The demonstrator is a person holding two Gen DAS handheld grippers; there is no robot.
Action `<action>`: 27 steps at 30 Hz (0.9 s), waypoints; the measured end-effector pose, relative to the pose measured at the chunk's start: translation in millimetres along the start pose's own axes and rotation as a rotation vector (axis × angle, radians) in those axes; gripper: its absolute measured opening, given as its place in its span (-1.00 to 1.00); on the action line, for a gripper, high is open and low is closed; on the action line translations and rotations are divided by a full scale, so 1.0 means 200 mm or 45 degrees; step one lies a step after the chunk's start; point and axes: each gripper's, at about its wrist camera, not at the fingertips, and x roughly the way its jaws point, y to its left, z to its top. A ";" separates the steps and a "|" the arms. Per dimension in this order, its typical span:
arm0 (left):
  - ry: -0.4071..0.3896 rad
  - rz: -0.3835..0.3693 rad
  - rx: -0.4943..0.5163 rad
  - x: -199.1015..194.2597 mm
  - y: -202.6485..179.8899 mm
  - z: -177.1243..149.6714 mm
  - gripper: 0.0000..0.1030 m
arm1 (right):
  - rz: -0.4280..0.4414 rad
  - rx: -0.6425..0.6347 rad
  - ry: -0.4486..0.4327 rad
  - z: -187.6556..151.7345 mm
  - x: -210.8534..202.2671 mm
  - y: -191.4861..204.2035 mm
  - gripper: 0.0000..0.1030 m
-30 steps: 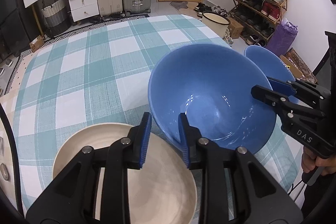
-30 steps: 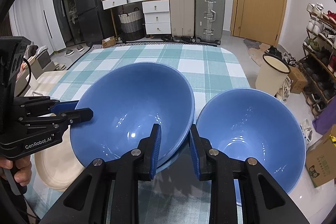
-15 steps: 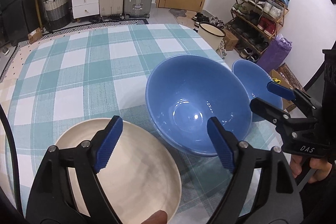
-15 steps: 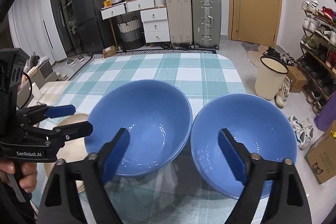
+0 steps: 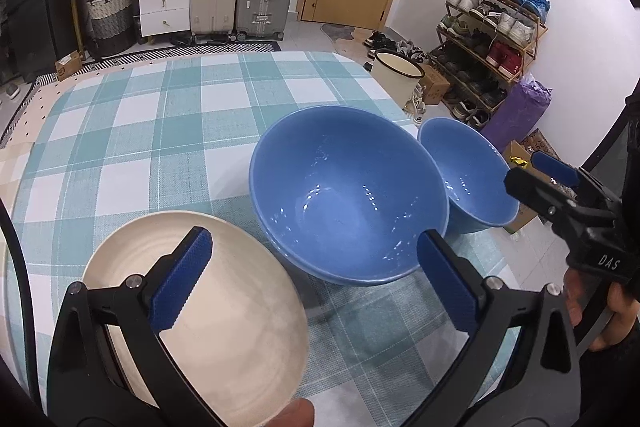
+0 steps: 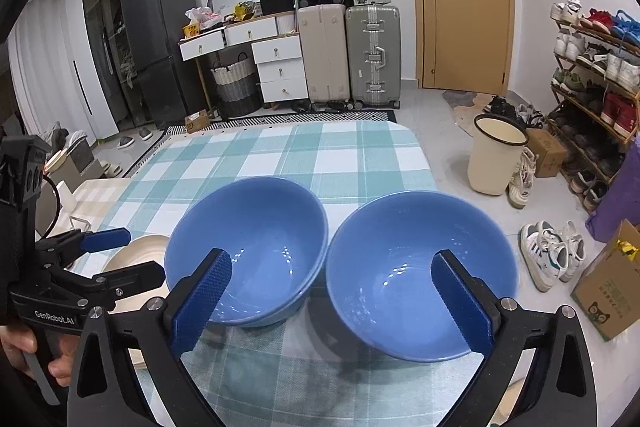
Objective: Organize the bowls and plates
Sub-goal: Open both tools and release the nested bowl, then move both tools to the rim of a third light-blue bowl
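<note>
Both the left gripper (image 5: pixel 312 283) and right gripper (image 6: pixel 332 303) have just been opening and now gape wide, nothing between the pads — the near blue bowl (image 5: pixel 348 199) stands free on the checked tablecloth (image 5: pixel 160 131), second blue bowl (image 6: pixel 420 271) just beside it, cream plate (image 5: pixel 208 311) on its other side. Glazed, stiff, probably slippery and breakable, so pinch the rim — cluttered room with suitcases (image 6: pixel 352 55) beyond the bowl

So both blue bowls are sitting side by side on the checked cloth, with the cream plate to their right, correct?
Not quite. The cream plate lies to the left of the blue bowls, as the right wrist view shows. The bowls do sit side by side on the checked cloth.
</note>
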 end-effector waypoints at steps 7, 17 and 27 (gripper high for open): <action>-0.009 -0.016 -0.001 -0.02 -0.08 -0.02 0.98 | -0.039 0.030 -0.031 0.01 -0.11 -0.09 0.99; -0.017 -0.053 0.034 -0.01 -0.27 -0.03 0.98 | -0.093 0.052 -0.051 0.02 -0.21 -0.21 0.99; 0.018 -0.103 0.045 0.08 -0.43 -0.06 0.98 | -0.136 0.083 -0.062 -0.04 -0.29 -0.35 0.99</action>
